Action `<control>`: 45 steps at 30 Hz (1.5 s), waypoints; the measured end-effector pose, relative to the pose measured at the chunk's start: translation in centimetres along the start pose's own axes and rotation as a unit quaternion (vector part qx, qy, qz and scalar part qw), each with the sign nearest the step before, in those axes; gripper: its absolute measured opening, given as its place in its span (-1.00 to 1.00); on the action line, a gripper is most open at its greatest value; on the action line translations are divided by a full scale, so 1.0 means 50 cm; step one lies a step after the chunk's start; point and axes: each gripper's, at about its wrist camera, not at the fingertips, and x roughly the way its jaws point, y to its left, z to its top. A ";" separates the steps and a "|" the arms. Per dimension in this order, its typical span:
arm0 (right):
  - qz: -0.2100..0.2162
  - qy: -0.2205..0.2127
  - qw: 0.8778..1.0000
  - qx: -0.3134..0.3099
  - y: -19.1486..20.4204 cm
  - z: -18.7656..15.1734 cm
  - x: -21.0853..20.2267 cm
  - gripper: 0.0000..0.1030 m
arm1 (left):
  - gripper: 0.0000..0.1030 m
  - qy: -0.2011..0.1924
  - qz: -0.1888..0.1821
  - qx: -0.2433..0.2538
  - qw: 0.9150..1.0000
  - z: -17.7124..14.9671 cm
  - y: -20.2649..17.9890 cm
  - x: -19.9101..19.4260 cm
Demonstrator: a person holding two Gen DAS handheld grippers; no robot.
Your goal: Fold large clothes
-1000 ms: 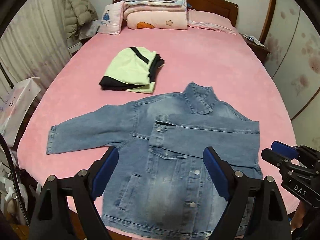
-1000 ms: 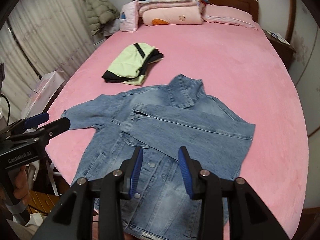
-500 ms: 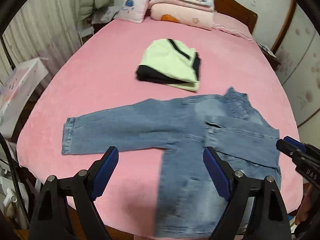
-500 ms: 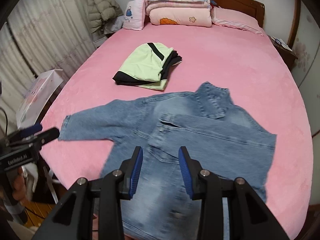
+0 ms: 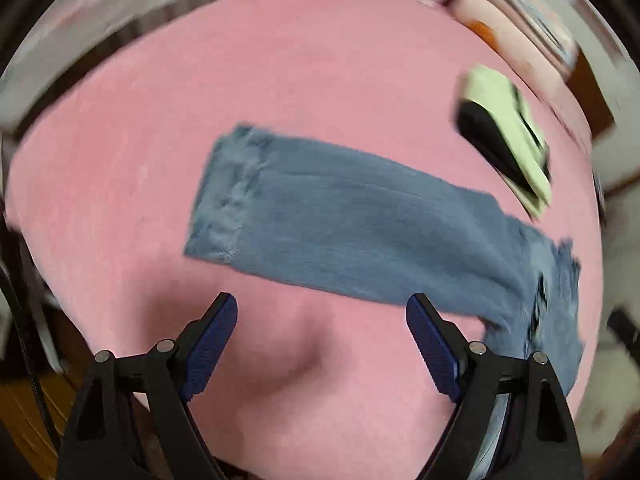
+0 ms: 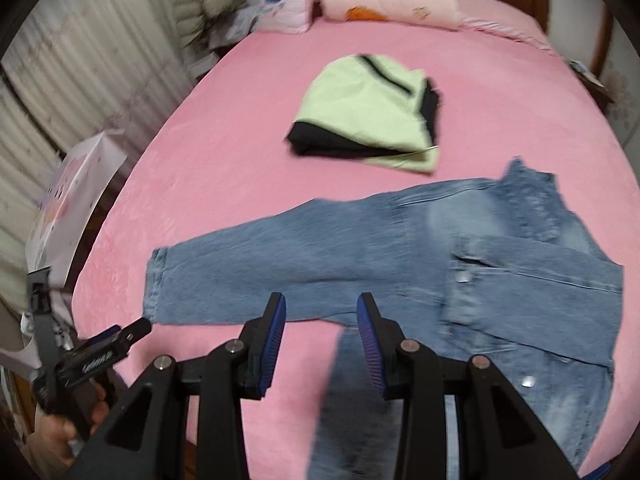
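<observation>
- Far left in the right wrist view: left gripper (image 6: 120, 334) beside the bed edge, just off the cuff (image 6: 157, 284) and apart from it; in its own view, left gripper (image 5: 320, 344) released, jaws spread wide, nothing between the pads, only pink bedspread (image 5: 320, 60) under them.
- Left of centre: outstretched sleeve (image 6: 288, 264) of the denim jacket (image 6: 500, 280), flat on the bedspread (image 6: 500, 92), not yet folded in.
- Centre: right gripper (image 6: 321, 330) released too, jaws parted by a narrower gap, empty, hovering over the sleeve's lower edge near the armpit.
- Right: jacket body front-up, the other sleeve already laid across the chest, collar toward the pillows; folded green-and-black garment (image 6: 368, 120) just beyond, apart from the denim.
- Step in hand, by judgement: folding in the second sleeve, approach only, no grasp made.
- Next move, likely: pinching the cuff with the left gripper, perhaps pinning the shoulder with the right, then carrying the cuff rightward across the chest; stiff denim, so a firm, deep bite on the hem.
</observation>
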 end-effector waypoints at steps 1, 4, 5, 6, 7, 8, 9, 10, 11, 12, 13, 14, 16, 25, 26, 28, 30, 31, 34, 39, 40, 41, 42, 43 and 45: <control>-0.002 0.007 1.000 -0.009 0.019 0.001 0.019 -0.28 | 0.66 0.005 -0.006 -0.028 1.000 0.005 0.031 0.022; -0.001 0.023 1.000 -0.021 0.054 0.002 0.062 -0.28 | 0.66 0.013 -0.028 -0.092 0.995 0.012 0.097 0.077; 0.001 0.029 0.999 -0.022 0.066 0.003 0.078 -0.28 | 0.65 0.014 -0.034 -0.106 0.994 0.013 0.111 0.094; 0.003 0.034 0.999 -0.022 0.074 0.002 0.089 -0.28 | 0.63 0.017 -0.037 -0.120 0.992 0.013 0.125 0.111; 0.004 0.040 0.999 -0.022 0.085 0.003 0.102 -0.28 | 0.61 0.020 -0.045 -0.134 0.990 0.015 0.139 0.131; 0.006 0.046 0.999 -0.024 0.092 0.000 0.112 -0.28 | 0.60 0.022 -0.052 -0.145 0.988 0.016 0.149 0.147; 0.007 0.051 0.998 -0.026 0.099 -0.002 0.121 -0.28 | 0.60 0.025 -0.057 -0.155 0.986 0.016 0.156 0.162; 0.007 0.056 0.998 -0.029 0.104 -0.005 0.128 -0.28 | 0.60 0.029 -0.060 -0.169 0.983 0.016 0.166 0.182; 0.007 0.059 0.998 -0.032 0.109 -0.008 0.134 -0.28 | 0.60 0.029 -0.062 -0.177 0.982 0.015 0.171 0.194; 0.007 0.062 0.997 -0.034 0.113 -0.010 0.138 -0.28 | 0.60 0.029 -0.065 -0.189 0.979 0.015 0.177 0.209; 0.006 0.066 0.997 -0.035 0.117 -0.012 0.144 -0.28 | 0.60 0.029 -0.067 -0.197 0.978 0.015 0.181 0.219; 0.006 0.069 0.997 -0.033 0.116 -0.014 0.149 -0.28 | 0.60 0.028 -0.069 -0.205 0.976 0.016 0.184 0.228; 0.006 0.075 0.997 -0.029 0.113 -0.016 0.156 -0.28 | 0.60 0.023 -0.068 -0.218 0.973 0.017 0.184 0.239; 0.009 0.081 0.997 0.001 0.068 -0.021 0.156 -0.28 | -0.70 0.007 -0.066 -0.227 0.972 0.050 0.147 0.216; 0.010 0.079 0.997 0.004 0.063 -0.022 0.153 -0.28 | -0.71 0.000 -0.068 -0.219 0.973 0.054 0.136 0.204; 0.012 0.076 0.997 0.010 0.048 -0.023 0.144 -0.28 | -0.72 -0.021 -0.080 -0.197 0.977 0.068 0.097 0.168; 0.014 0.071 0.997 0.016 0.030 -0.024 0.134 -0.28 | -0.72 -0.038 -0.093 -0.167 0.981 0.079 0.045 0.129; 0.014 0.066 0.997 0.020 0.018 -0.025 0.126 -0.28 | -0.72 -0.049 -0.102 -0.147 0.983 0.086 0.008 0.104; 0.015 0.054 0.998 0.037 -0.026 -0.028 0.102 -0.28 | -0.72 -0.072 -0.128 -0.081 0.986 0.102 -0.110 0.036; 0.006 0.030 0.996 0.080 -0.128 -0.039 0.059 -0.28 | -0.72 -0.099 -0.195 0.040 0.975 0.083 -0.356 -0.051; 0.000 0.023 0.995 0.092 -0.160 -0.046 0.046 -0.28 | -0.72 -0.099 -0.206 0.069 0.971 0.068 -0.417 -0.059; -0.005 0.019 0.995 0.102 -0.184 -0.053 0.037 -0.28 | -0.72 -0.096 -0.220 0.101 0.966 0.046 -0.489 -0.062; -0.011 0.015 0.993 0.113 -0.212 -0.060 0.028 -0.28 | -0.72 -0.092 -0.227 0.116 0.962 0.033 -0.526 -0.063; -0.018 0.011 0.991 0.129 -0.248 -0.071 0.017 -0.28 | -0.72 -0.084 -0.238 0.139 0.958 0.009 -0.582 -0.058; -0.029 0.007 0.988 0.154 -0.307 -0.095 0.001 -0.28 | -0.72 -0.057 -0.253 0.175 0.950 -0.045 -0.684 -0.029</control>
